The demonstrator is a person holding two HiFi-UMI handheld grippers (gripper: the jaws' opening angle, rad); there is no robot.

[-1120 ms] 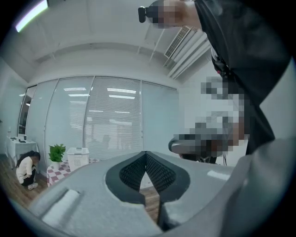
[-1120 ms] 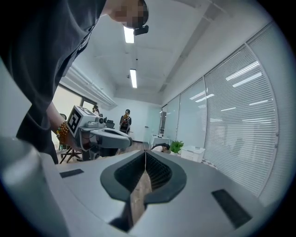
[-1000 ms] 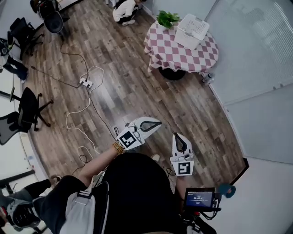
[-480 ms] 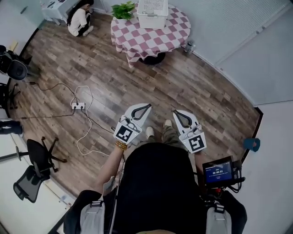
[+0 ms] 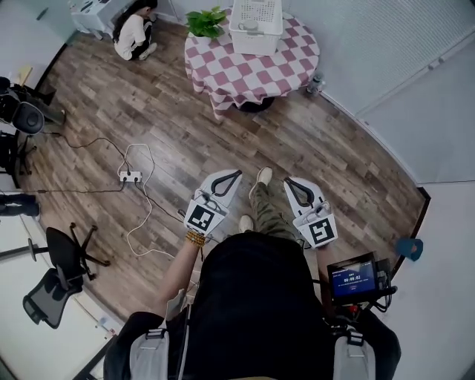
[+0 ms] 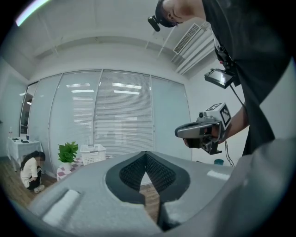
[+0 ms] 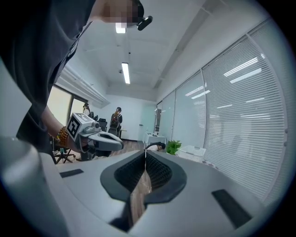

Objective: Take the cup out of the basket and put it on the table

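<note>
We stand on the brown wood-plank floor (image 5: 341, 148), well apart from the round table with the red-and-white checked cloth (image 5: 249, 70). The white latticed plastic basket (image 5: 256, 43) sits on the table's far side, beside a leafy green potted plant (image 5: 206, 21) — the cup is too small for us to make out there. Our left gripper (image 5: 236, 173) and right gripper (image 5: 290, 181) point toward the table, side by side. Each has its jaws pressed together at the tips, with nothing between them. A crouching person (image 5: 133, 33) is left of the table.
</note>
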